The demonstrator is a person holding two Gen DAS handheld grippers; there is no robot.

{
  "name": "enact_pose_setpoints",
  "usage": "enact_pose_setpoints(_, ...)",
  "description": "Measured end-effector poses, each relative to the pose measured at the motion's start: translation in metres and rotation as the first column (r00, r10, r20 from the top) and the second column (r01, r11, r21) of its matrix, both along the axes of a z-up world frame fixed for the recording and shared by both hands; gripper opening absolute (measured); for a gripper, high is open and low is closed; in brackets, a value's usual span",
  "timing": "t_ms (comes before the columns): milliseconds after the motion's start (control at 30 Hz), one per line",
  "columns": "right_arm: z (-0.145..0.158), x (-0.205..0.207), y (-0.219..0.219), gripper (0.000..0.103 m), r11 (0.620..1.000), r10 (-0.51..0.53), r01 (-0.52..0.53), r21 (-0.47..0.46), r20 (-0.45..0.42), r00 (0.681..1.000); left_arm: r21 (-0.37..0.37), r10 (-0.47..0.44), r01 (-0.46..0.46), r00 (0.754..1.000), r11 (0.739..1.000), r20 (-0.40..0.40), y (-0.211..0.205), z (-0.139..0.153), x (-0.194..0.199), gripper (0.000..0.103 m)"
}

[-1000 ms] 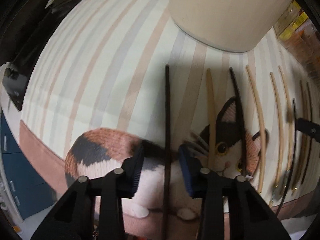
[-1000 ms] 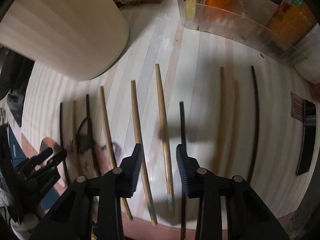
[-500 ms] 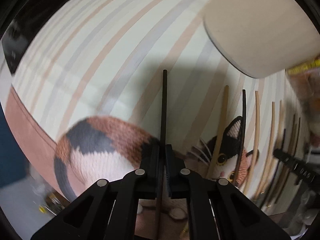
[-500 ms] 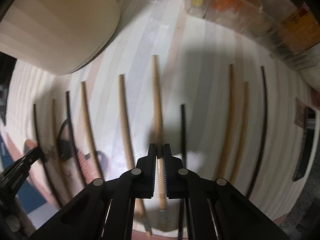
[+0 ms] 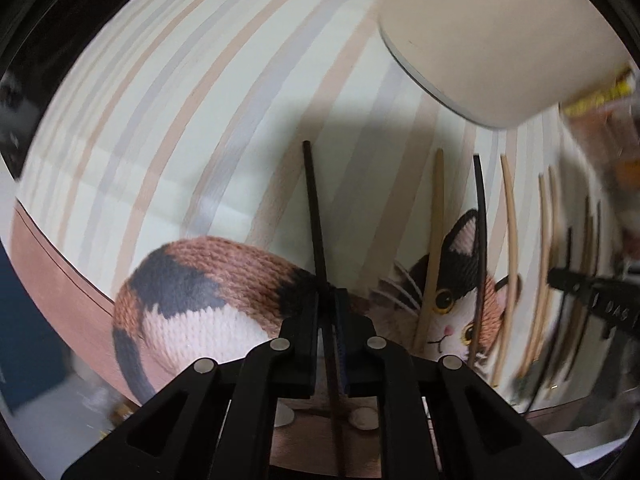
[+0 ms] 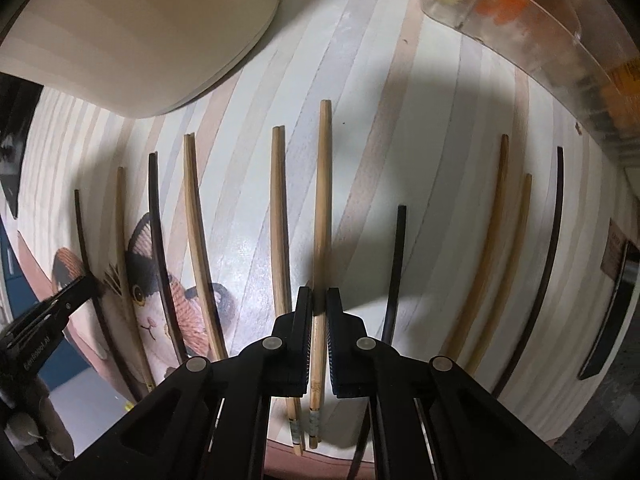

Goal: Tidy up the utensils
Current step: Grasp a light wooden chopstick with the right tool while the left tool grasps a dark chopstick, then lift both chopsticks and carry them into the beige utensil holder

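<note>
Now, left gripper [image 5: 328, 312]: pinching a black chopstick [image 5: 314, 216] between nearly closed jaws, over the knitted cat print.
Right gripper [image 6: 319, 320]: clamping a bamboo chopstick [image 6: 323, 200] mid-shaft, jaws nearly together.
Chopsticks row [image 6: 280, 216]: lying side by side on the striped mat [image 5: 180, 100], pale and dark sticks alternating, narrow gaps running between them.
Mat edge: curving along the near side, with chopstick tips reaching almost to it.
Open room: stretching far-left of the held black stick in the left wrist view.
Cream container [image 6: 132, 32]: standing at the far end, crowding the stick ends.
Clear bin [image 6: 560, 40]: sitting far right, holding orange and yellow packets.
</note>
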State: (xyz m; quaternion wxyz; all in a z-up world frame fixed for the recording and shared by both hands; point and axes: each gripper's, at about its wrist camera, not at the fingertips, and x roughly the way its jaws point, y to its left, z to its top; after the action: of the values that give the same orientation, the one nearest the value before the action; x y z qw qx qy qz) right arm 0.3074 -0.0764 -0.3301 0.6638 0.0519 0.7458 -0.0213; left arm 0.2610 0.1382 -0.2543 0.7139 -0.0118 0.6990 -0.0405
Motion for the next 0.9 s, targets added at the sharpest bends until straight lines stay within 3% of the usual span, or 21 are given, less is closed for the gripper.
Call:
enact_pose_setpoints(200, -0.001, 0.015, 0.019, 0.007, 0.998, 0.019, -0.021, -0.052, -0.036, 0.999, 0.073, -0.028, 0.024, 0.999, 0.997, 0.043, -0.007, 0.019, -0.001, 0.003)
enact_pose_setpoints(400, 0.003, 0.003, 0.023, 0.007, 0.999, -0.04, 0.04, 0.001, 0.06, 0.997, 0.074, 0.004, -0.009, 0.997, 0.997, 0.075, -0.013, 0.036, -0.002, 0.003)
enact_pose_setpoints(567, 0.02, -0.008, 0.023, 0.007, 0.997, -0.077, 0.073, 0.035, 0.149, 0.986, 0.064, 0.04, -0.048, 0.992, 0.997, 0.121, 0.006, 0.063, -0.013, 0.003)
enact_pose_setpoints(867, 0.061, -0.02, 0.045, 0.007, 0.99, -0.109, 0.077, 0.115, 0.312, 0.944, 0.032, 0.078, -0.087, 0.972, 0.996, 0.22, 0.019, 0.126, -0.051, 0.003)
enact_pose_setpoints(900, 0.065, -0.019, 0.049, 0.007, 0.989, -0.11, 0.072, 0.126, 0.326, 0.939, 0.028, 0.084, -0.093, 0.969, 0.995, 0.233, 0.017, 0.116, -0.057, 0.003)
